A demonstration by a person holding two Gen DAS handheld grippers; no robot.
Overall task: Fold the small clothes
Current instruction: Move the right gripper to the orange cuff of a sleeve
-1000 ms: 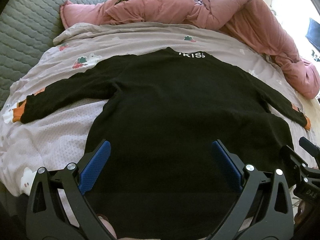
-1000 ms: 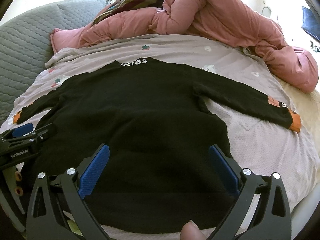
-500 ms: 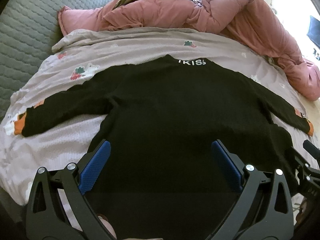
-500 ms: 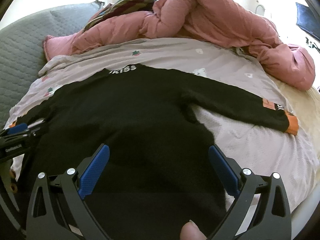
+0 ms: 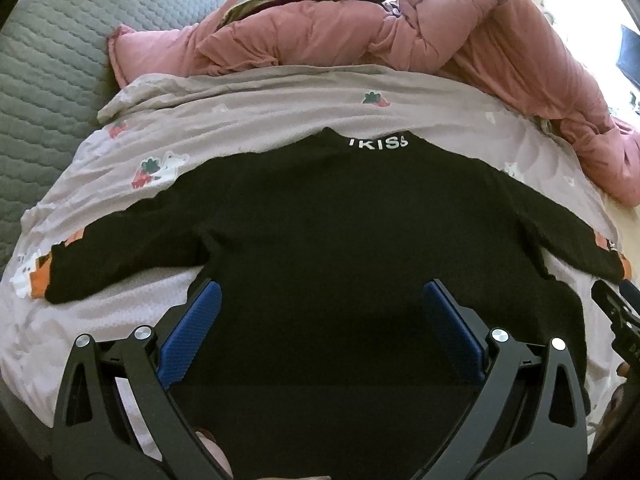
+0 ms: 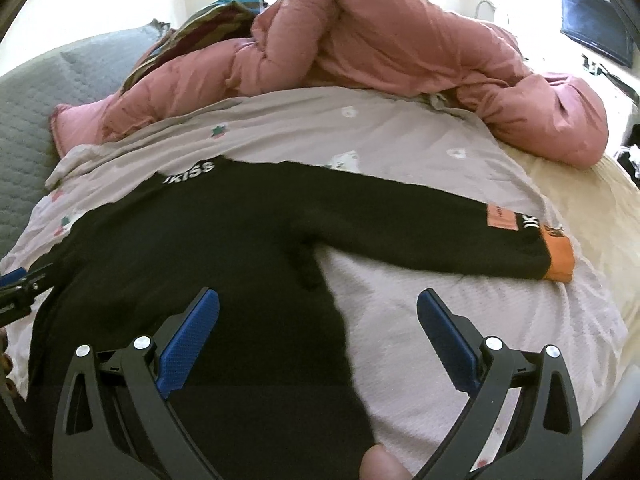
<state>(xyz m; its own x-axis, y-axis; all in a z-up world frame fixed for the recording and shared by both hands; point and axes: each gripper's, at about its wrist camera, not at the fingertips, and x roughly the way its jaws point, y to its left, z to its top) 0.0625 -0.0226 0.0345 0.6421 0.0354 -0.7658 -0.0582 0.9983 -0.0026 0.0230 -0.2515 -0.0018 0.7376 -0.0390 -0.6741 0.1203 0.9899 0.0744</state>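
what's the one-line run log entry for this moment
stage: pre-fold | black long-sleeved knit top: flat on bed, sleeves spread | left gripper: open above hem | right gripper: open, over right side edge

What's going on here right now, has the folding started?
Not yet. A person holds a gripper in each hand over a black sweater that lies spread flat on the bed sheet, both sleeves out to the sides and the collar pointing away. The left gripper hangs open over the sweater's lower body. The right gripper is open too, above the sweater's right edge below the sleeve with the orange cuff. Neither grips any cloth. A pink duvet is bunched behind.
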